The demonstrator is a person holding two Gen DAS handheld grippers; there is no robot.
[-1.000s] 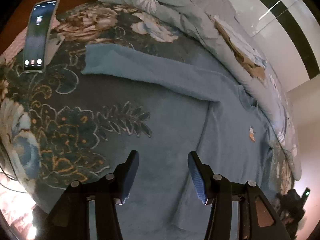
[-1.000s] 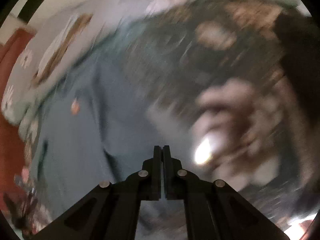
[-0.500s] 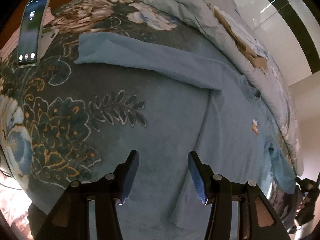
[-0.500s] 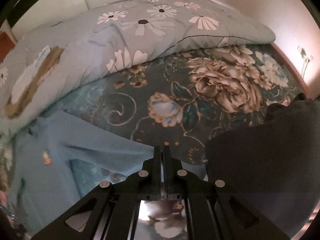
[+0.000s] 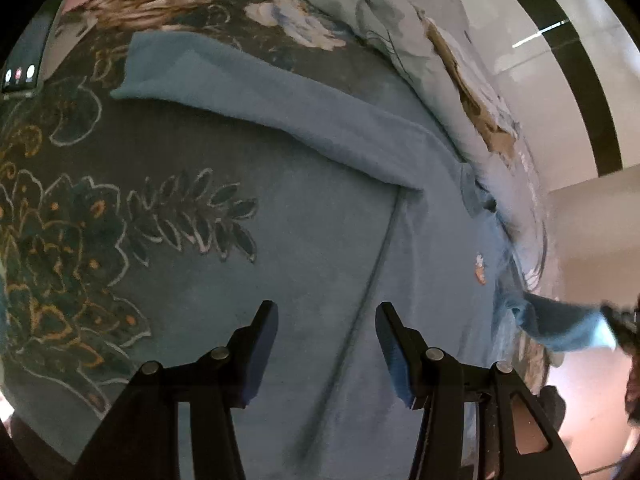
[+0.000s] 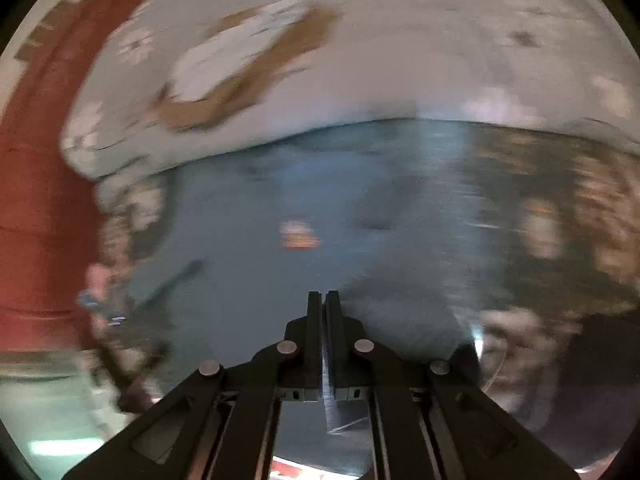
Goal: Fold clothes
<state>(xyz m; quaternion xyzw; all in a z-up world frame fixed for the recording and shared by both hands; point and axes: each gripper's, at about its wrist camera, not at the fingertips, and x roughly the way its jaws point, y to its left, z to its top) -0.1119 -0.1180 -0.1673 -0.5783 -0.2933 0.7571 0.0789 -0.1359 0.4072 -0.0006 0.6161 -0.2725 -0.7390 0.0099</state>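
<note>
1. Dim bedroom light falls on a dark teal bedspread with printed flowers and leaves (image 5: 120,248), where a soft blue long-sleeved top with a small orange chest motif (image 5: 420,280) lies flat; in the left wrist view its body fills the 3 to 6 o'clock part and one sleeve runs out toward 10 o'clock.
2. The step in hand looks like folding the far sleeve in over the body. To do it well, carry the cuff low and straight across toward the chest motif, keep the cloth taut enough not to bunch, and lay it down before letting go.
3. The left gripper should pin or pinch the near side seam, so the body does not slide on the plush spread.
4. The right gripper (image 6: 323,300) has its jaws pressed together; a sliver of pale blue cloth shows between them, and in the left wrist view a lifted blue cuff (image 5: 568,328) hangs at 3 o'clock, meeting a dark tip at the frame edge.
5. The left gripper (image 5: 326,320) stands about half open, empty, above the top's side seam, at 6 o'clock; whether it touches the cloth I cannot tell.
6. A pale grey quilt with daisies (image 5: 400,20) is heaped at 12 o'clock, and a lit phone (image 5: 20,64) lies at 10 o'clock.
</note>
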